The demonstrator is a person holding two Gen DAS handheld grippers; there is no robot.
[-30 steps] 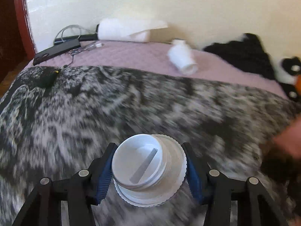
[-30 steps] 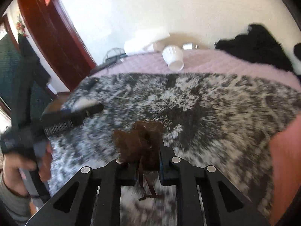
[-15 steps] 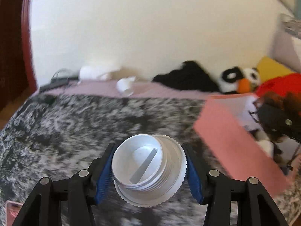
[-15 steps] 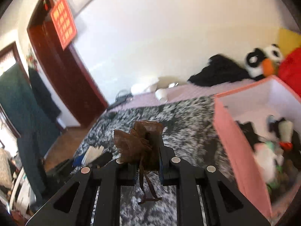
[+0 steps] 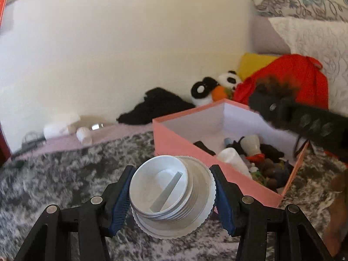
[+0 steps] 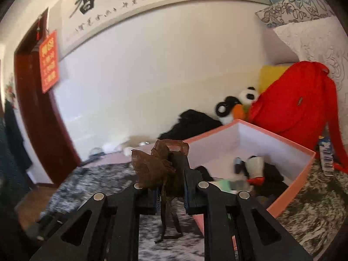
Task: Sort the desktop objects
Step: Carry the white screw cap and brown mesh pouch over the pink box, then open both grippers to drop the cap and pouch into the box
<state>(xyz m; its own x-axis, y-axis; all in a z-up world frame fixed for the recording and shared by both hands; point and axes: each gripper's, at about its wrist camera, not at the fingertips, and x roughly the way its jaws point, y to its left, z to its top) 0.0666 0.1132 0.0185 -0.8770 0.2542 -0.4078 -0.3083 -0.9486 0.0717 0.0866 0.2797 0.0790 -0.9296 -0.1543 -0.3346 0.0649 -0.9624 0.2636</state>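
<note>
The left gripper grasps a white ribbed plastic lid; the right gripper clenches a brown sheer ribbon bow, blurring the pink cardboard box contents.

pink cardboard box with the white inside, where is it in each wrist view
Left wrist view: the pink cardboard box sits right of centre, beyond the held white ribbed plastic lid.
Right wrist view: the box fills the lower right, behind the held brown ribbon bow.
Shared landmark: the red fabric backpack behind the box.

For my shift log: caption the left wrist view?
Left hand-held gripper carries a white screw cap toward the pink box of sorted items.
</note>
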